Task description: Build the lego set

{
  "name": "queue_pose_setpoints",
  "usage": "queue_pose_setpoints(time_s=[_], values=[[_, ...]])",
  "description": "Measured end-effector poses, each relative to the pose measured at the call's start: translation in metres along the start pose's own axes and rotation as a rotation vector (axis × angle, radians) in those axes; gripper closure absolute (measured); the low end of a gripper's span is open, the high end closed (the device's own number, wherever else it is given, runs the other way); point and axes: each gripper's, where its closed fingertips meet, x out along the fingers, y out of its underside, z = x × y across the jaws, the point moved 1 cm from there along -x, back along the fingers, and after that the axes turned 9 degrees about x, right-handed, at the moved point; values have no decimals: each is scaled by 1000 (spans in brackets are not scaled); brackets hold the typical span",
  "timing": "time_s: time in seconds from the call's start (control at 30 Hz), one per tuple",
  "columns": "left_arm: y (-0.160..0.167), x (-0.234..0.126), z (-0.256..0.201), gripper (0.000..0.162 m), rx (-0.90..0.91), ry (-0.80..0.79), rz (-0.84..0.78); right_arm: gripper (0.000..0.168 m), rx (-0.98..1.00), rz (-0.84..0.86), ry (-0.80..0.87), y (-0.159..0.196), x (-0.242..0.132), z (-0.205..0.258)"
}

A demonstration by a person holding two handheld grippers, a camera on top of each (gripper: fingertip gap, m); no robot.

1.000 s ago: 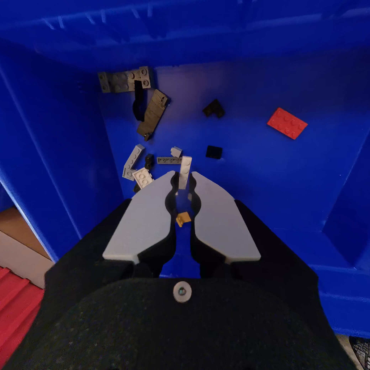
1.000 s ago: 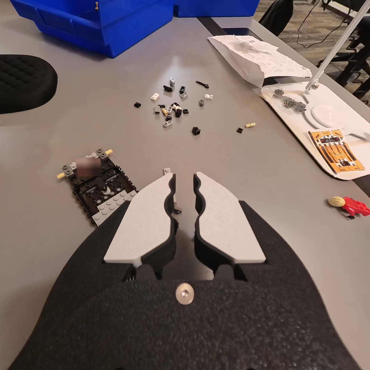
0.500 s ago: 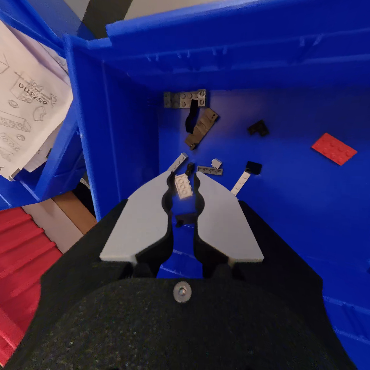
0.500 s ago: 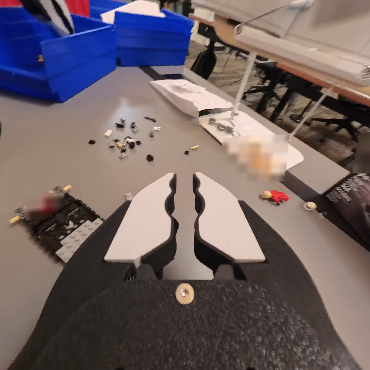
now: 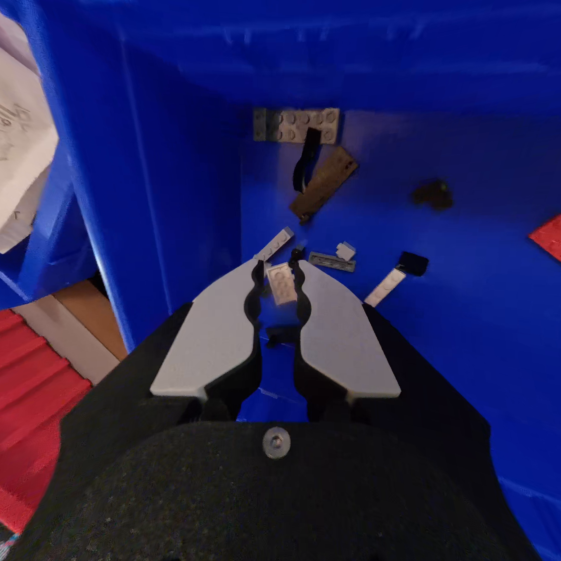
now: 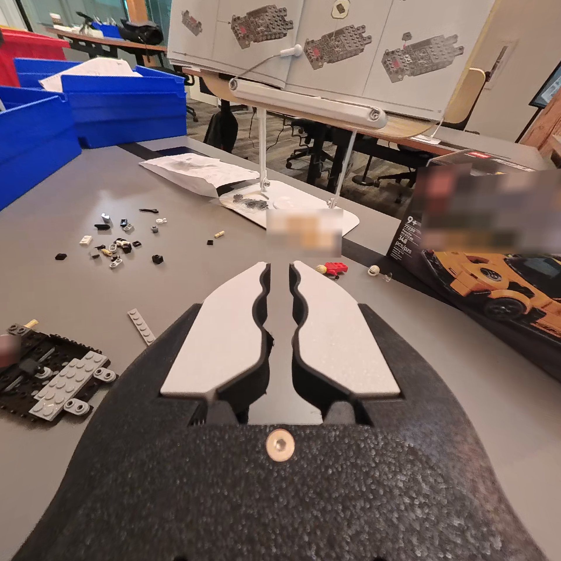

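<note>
My left gripper (image 5: 278, 264) reaches down into a blue bin (image 5: 182, 182). It is open, and its fingers straddle a white 2x3 plate (image 5: 282, 287) that seems to lie on the bin floor. A narrow white plate (image 5: 384, 287) lies to the right of it. My right gripper (image 6: 280, 265) is slightly open and empty above the grey table (image 6: 76, 288). The partly built black and grey chassis (image 6: 45, 370) lies at its lower left, with a loose grey plate (image 6: 141, 326) beside it.
The bin also holds grey plates (image 5: 296, 124), a dark brown piece (image 5: 324, 185), a black tile (image 5: 413, 262) and a red plate (image 5: 546, 239). On the table are small loose parts (image 6: 118, 243), a red figure part (image 6: 335, 268), the set's box (image 6: 485, 288), an instruction booklet on a stand (image 6: 318, 36) and blue bins (image 6: 121, 103). My right fingertips sit around 65 cm from my left ones.
My left gripper has let the narrow white plate go and shifted left over the 2x3 plate. My right gripper has tilted up, bringing the booklet and box into view.
</note>
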Motion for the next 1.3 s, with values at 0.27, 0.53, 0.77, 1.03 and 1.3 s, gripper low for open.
queue_pose_setpoints(time_s=[0.27, 0.53, 0.77, 1.03, 1.3], values=[[8, 24, -3, 149, -62, 104, 53, 157, -25, 2, -37, 2, 1, 8], [8, -2, -22, 155, 28, 107, 61, 157, -34, -9, -54, -2, -1, 11], [-94, -107, -57, 134, 82, -123, -359, 157, -34, -23, -70, -7, -4, 13], [-218, -126, -230, 138, 106, 93, -704, 157, -51, -41, -81, -13, -9, 18], [-242, -55, -253, 130, -100, 193, -608, 157, -58, -42, -103, -14, -11, 22]])
